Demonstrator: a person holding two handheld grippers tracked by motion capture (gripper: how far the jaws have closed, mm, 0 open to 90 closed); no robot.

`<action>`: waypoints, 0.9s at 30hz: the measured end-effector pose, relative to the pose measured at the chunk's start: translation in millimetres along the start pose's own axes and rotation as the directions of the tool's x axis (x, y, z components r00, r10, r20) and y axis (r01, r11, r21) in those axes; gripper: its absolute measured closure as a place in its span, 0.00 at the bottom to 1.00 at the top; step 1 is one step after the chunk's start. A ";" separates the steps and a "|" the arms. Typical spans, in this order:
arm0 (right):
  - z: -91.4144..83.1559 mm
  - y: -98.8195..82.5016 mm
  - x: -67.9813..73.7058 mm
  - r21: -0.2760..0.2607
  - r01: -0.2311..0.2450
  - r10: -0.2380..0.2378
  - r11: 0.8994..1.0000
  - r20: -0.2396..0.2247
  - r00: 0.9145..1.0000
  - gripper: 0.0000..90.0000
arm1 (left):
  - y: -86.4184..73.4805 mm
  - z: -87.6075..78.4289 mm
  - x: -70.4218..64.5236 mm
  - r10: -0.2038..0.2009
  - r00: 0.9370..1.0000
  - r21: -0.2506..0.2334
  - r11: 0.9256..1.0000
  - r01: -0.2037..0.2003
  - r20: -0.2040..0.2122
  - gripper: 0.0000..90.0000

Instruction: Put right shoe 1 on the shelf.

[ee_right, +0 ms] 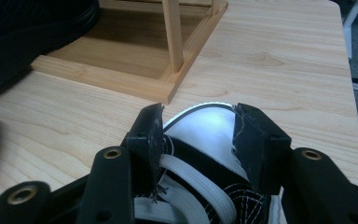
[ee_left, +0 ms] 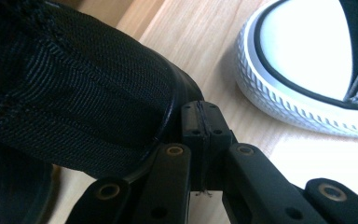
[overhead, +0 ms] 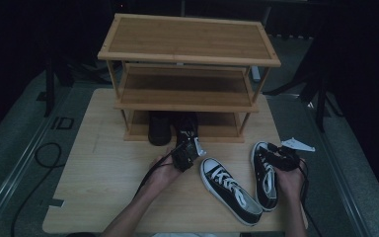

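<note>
Left gripper [overhead: 183,157] jaws pressed together, empty, beside black shoe [ee_left: 74,93] at shelf [overhead: 187,106] bottom. Right gripper [ee_right: 198,133] jaws wide over sneaker [ee_right: 205,135], near right. Risk: weak bite on laces, sneaker slipping, bumping second sneaker [overhead: 229,190].

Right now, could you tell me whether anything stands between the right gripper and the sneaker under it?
Nothing visible does. The right gripper has its open jaws on either side of the sneaker at its toe, with only bare table beyond.
</note>
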State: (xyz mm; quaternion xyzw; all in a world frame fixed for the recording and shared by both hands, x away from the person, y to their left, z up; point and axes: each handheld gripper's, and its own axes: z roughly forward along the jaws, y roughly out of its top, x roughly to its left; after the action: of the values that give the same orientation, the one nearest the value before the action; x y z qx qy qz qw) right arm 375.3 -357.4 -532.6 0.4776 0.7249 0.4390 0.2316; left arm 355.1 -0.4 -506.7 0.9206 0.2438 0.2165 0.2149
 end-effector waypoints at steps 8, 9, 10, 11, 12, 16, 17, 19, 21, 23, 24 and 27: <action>-0.1 -0.1 0.1 -0.001 0.000 0.000 1.000 0.000 1.000 0.58 | 6.8 13.8 18.2 -0.056 0.996 0.004 0.998 0.057 -0.064 1.00; -0.1 -0.1 0.1 -0.001 0.000 0.000 1.000 0.000 1.000 0.58 | 6.8 13.8 18.2 -0.056 0.996 0.004 0.998 0.057 -0.064 1.00; 0.0 -0.1 -0.2 -0.001 0.001 -0.001 1.000 -0.001 1.000 0.58 | 6.7 15.8 21.6 -0.068 0.996 0.005 0.998 0.069 -0.064 1.00; 0.0 -0.1 -0.2 -0.001 0.001 -0.001 1.000 -0.001 1.000 0.58 | 6.9 18.0 25.7 -0.080 0.994 0.010 0.997 0.081 -0.074 1.00; 0.0 -0.1 -0.1 -0.001 0.002 -0.002 1.000 -0.001 1.000 0.58 | 6.9 18.0 25.7 -0.080 0.994 0.010 0.997 0.081 -0.074 1.00; -0.1 -0.1 0.0 -0.001 0.001 -0.001 1.000 0.000 1.000 0.58 | 5.6 21.4 32.7 -0.104 0.992 0.007 0.994 0.105 -0.077 1.00; -0.1 -0.2 0.1 -0.001 0.001 -0.001 1.000 0.001 1.000 0.58 | 4.9 21.7 34.6 -0.106 0.991 0.007 0.994 0.107 -0.078 1.00; -0.1 -0.2 0.2 -0.002 0.001 -0.001 1.000 0.001 1.000 0.58 | 3.8 22.5 37.2 -0.119 0.989 0.011 0.993 0.120 -0.084 1.00; -0.2 -0.2 0.4 -0.002 0.001 -0.001 1.000 0.001 1.000 0.58 | 1.5 22.4 41.4 -0.133 0.988 0.008 0.991 0.134 -0.075 1.00; -0.2 -0.3 0.4 -0.002 0.001 -0.001 1.000 0.001 1.000 0.58 | 0.0 21.7 43.7 -0.141 0.988 0.006 0.990 0.142 -0.066 1.00; -0.2 -0.3 0.4 -0.002 0.000 0.000 1.000 0.001 1.000 0.58 | -0.7 20.5 44.2 -0.149 0.987 0.007 0.989 0.150 -0.064 1.00; -0.4 -0.3 0.2 -0.001 0.001 -0.001 1.000 0.000 1.000 0.58 | -3.2 16.8 44.7 -0.160 0.986 -0.006 0.987 0.160 -0.047 0.94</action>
State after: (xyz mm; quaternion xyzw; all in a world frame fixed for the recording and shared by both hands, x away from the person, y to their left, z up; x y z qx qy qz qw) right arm 374.8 -357.4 -532.6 0.4772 0.7248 0.4392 0.2323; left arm 397.6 21.5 -508.8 0.8925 0.3216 0.2208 0.2266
